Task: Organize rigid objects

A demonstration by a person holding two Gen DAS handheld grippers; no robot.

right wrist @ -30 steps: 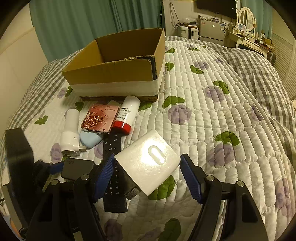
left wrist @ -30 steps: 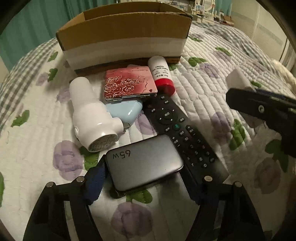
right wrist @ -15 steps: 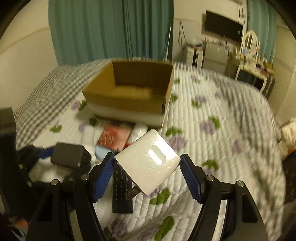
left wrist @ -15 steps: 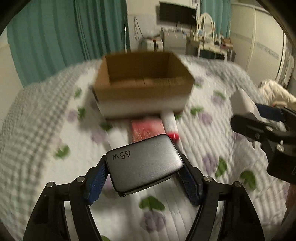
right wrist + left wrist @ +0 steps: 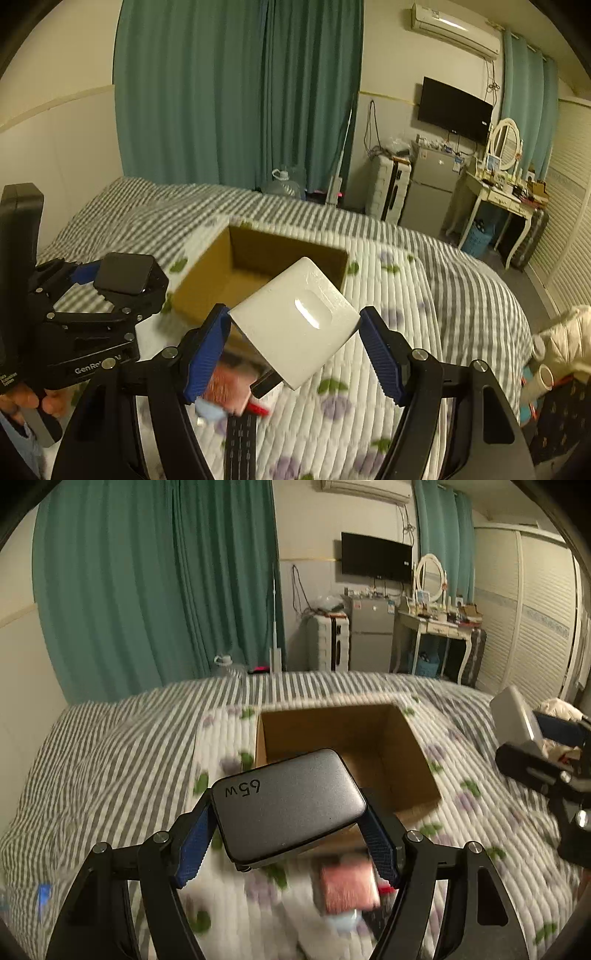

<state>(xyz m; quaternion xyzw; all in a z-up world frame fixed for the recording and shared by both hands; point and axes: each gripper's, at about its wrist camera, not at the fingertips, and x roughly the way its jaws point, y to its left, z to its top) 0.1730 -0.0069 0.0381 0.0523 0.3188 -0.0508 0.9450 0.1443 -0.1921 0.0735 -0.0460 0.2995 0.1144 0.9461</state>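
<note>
The left tongs (image 5: 288, 830) are clamped on a dark grey charger (image 5: 286, 806) marked "65w", its blue-padded fingers (image 5: 194, 845) pressing both short sides. The charger is held up in the air, in front of the near edge of an open cardboard box (image 5: 417, 760) that sits on the bed (image 5: 110, 760), which has a quilted floral cover and a grey striped blanket toward its far edge.

The right tongs (image 5: 295, 354) are clamped on a white plug adapter (image 5: 295, 325), tilted corner-up, with a dark prong (image 5: 264, 384) sticking out at its lower edge. It too is held above the bed, in front of the box's near right corner. In the right wrist view the left tongs show at the left edge, level with the box's left wall.

On the bed below, near the box's front edge, lie a blurred red patterned case (image 5: 349, 886), a pale blue object (image 5: 208, 411) and a black remote control (image 5: 240, 443)
</note>
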